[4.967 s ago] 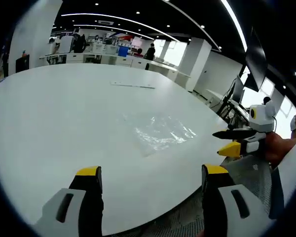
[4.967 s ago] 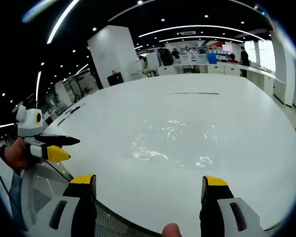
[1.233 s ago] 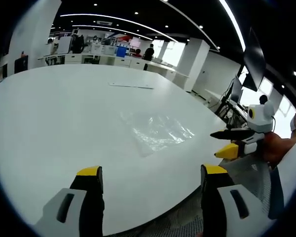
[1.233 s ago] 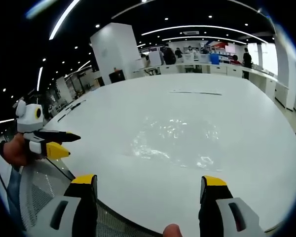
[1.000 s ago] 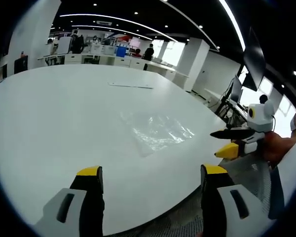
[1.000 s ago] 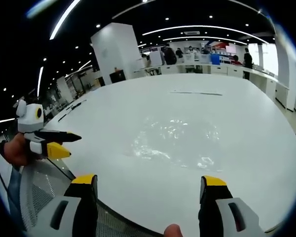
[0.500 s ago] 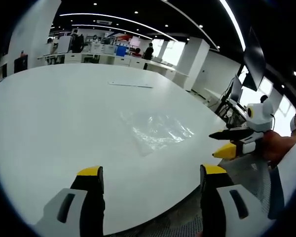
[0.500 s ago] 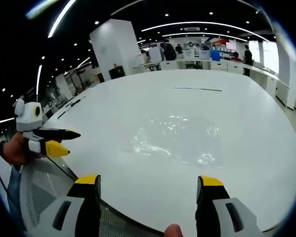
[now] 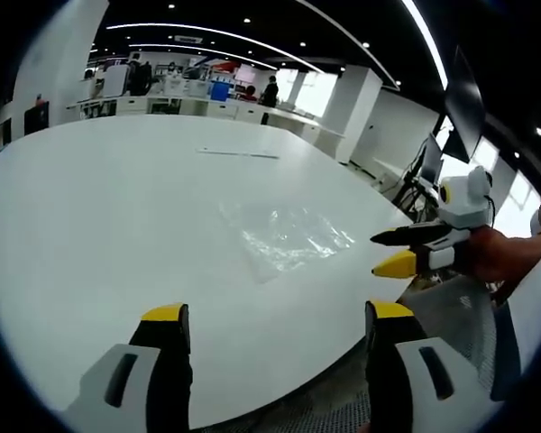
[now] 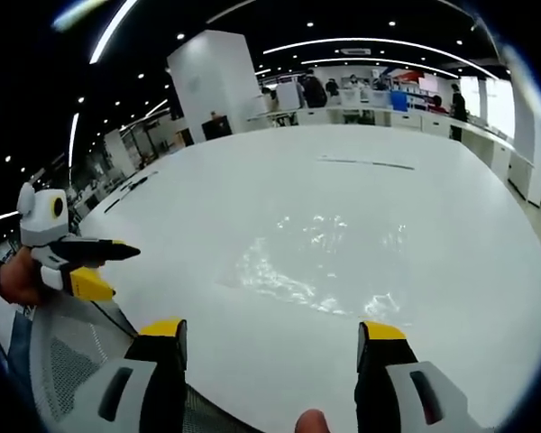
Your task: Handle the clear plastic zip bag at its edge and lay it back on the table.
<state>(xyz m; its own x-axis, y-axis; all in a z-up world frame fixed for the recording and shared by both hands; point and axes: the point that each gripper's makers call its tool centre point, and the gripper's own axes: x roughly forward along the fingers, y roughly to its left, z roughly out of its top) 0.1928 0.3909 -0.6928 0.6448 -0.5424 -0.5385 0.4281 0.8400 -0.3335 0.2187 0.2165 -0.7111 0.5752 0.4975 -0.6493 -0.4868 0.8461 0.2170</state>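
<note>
Plainly, the clear plastic zip bag (image 9: 284, 239) is seen lying flat on the white surface (image 9: 99, 216), well apart from both grippers. The left gripper (image 9: 275, 316) is held with its yellow-tipped jaws spread wide, nothing between them and nothing touched. The right gripper (image 10: 270, 329) is likewise held wide apart and empty, the bag (image 10: 320, 257) lying ahead of it. Each gripper is also caught in the other's view, held in a hand (image 9: 500, 255) near the surface's edge.
</note>
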